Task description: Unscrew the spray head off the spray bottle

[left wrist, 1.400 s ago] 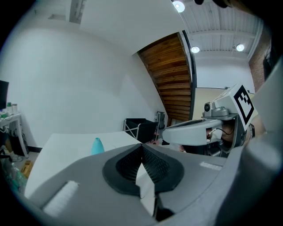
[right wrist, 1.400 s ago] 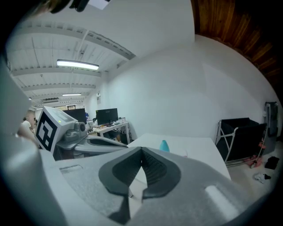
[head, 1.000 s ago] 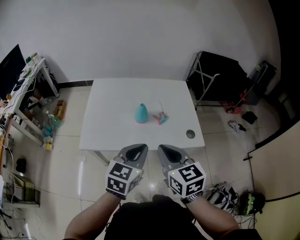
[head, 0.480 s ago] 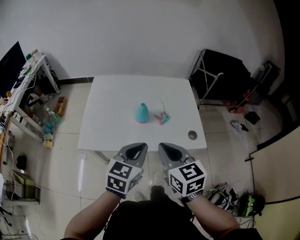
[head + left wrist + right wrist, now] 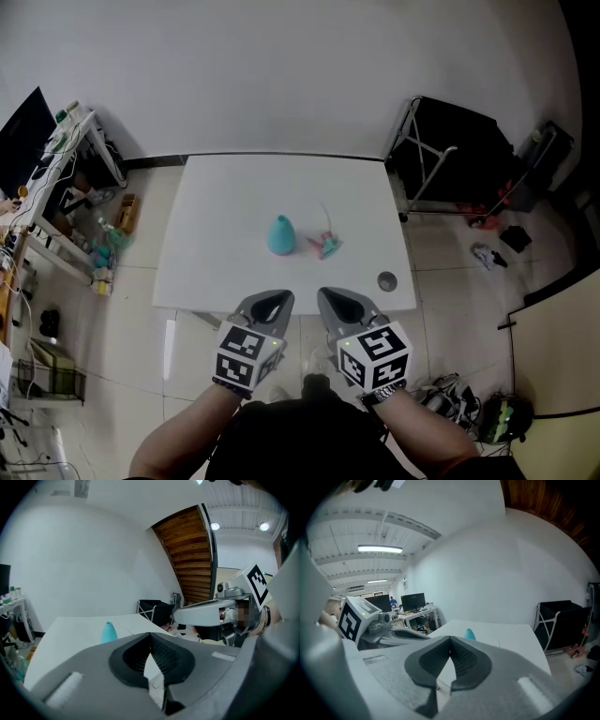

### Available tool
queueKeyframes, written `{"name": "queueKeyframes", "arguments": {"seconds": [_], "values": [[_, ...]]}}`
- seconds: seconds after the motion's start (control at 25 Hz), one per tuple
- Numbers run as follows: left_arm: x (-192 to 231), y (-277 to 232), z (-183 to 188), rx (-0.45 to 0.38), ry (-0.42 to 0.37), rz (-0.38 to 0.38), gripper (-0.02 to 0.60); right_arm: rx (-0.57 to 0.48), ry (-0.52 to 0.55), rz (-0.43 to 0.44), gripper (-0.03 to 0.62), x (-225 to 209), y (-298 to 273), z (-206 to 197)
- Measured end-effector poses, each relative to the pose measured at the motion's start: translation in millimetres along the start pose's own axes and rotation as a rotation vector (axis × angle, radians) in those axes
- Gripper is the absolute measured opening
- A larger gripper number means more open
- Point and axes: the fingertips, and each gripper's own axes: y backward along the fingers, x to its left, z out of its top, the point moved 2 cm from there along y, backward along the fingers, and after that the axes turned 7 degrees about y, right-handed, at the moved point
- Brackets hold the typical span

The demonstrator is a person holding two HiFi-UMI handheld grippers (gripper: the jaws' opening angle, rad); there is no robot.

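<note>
Left gripper: jaws closed tip to tip, nothing between them; held just short of the near edge of the white table, above the tiled floor; marker cube toward the person.
Right gripper: jaws likewise pressed together and empty; side by side with the left one, near it but apart; same low forward tilt.
Spray bottle: teal, cone-shaped, upright near the middle of the table; neck bare; well apart from both grippers.
Spray head: pink and teal, with a thin tube; lying on the tabletop just right of the bottle, not touching it.
Round grey object: small; on the table's near right corner; kind not discernible.
Black rack: on the floor right of the table.
Cluttered shelf: far left, against the wall.
</note>
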Motion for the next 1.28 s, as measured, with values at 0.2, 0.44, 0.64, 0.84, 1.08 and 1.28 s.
{"name": "queueKeyframes", "arguments": {"seconds": [0.2, 0.44, 0.64, 0.84, 1.08, 1.28], "values": [[3.1, -24.1, 0.6, 0.021, 0.014, 0.02, 0.015, 0.017, -0.006, 0.02, -0.009, -24.8, -10.9, -3.9], [8.6, -50.2, -1.6, 0.05, 0.034, 0.05, 0.015, 0.042, -0.012, 0.05, -0.009, -50.4, -24.2, -10.7], [14.8, -70.5, -3.7, 0.072, 0.05, 0.079, 0.015, 0.065, -0.012, 0.076, -0.009, -72.0, -36.8, -17.0], [20.0, -86.6, -5.2, 0.087, 0.068, 0.114, 0.015, 0.086, 0.003, 0.109, -0.009, -90.8, -49.8, -19.7], [28.7, -98.0, -10.1, 0.099, 0.097, 0.167, 0.015, 0.118, 0.028, 0.163, -0.008, -100.7, -64.6, -26.8], [35.2, -105.1, -14.6, 0.11, 0.117, 0.212, 0.015, 0.144, 0.05, 0.201, -0.009, -108.6, -73.6, -33.0]]}}
